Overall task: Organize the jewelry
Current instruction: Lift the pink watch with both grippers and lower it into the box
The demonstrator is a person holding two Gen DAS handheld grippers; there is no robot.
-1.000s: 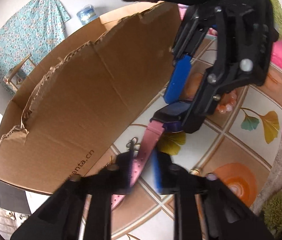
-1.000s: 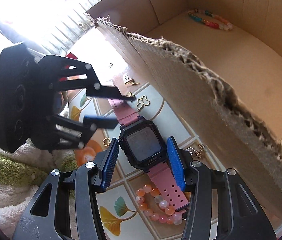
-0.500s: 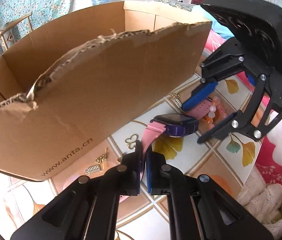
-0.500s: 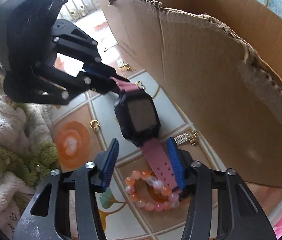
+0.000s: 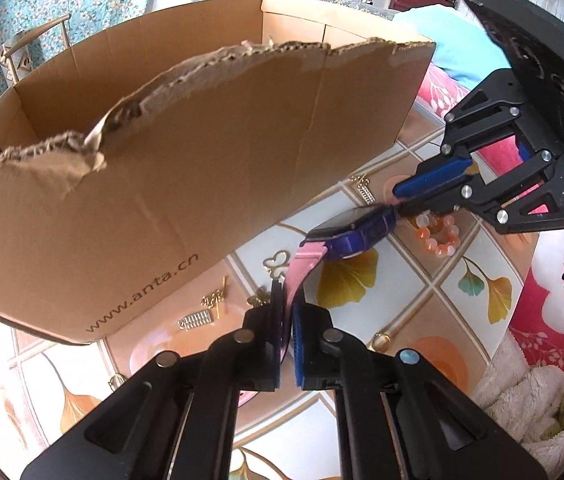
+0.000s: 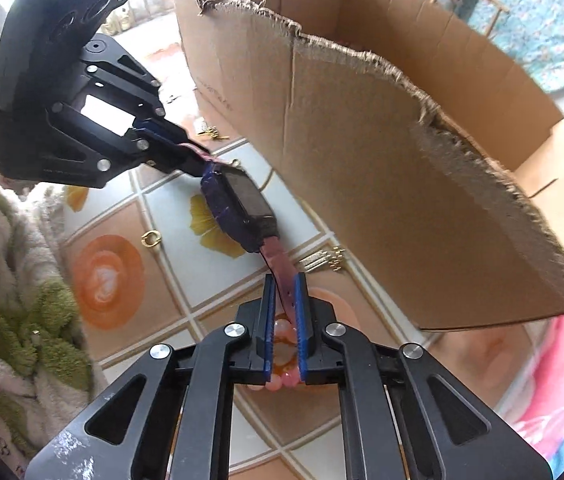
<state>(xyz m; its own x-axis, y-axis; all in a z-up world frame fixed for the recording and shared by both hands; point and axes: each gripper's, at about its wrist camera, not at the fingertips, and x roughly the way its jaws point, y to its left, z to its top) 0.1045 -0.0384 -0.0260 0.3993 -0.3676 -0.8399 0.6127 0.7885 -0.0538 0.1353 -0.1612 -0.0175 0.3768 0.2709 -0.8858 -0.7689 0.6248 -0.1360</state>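
A watch with a dark purple case [image 5: 356, 230] [image 6: 240, 204] and pink strap hangs above the tiled mat, held at both ends. My left gripper [image 5: 288, 304] is shut on one pink strap end; in the right wrist view the left gripper [image 6: 186, 148] shows at upper left. My right gripper [image 6: 284, 304] is shut on the other strap end; in the left wrist view the right gripper [image 5: 398, 196] shows at right. The open cardboard box [image 5: 186, 168] [image 6: 382, 152] stands just beside the watch.
An orange bead bracelet [image 5: 438, 234] lies on the mat under the right gripper. Small gold pieces lie near the box: a butterfly charm [image 5: 276, 262], a hair clip [image 5: 196, 320], a ring [image 6: 151, 239], earrings [image 6: 332, 260]. Fluffy blankets [image 6: 14, 280] edge the mat.
My right gripper has closed on the far strap end. Both grippers have lifted the watch off the mat and stretched it between them beside the box.
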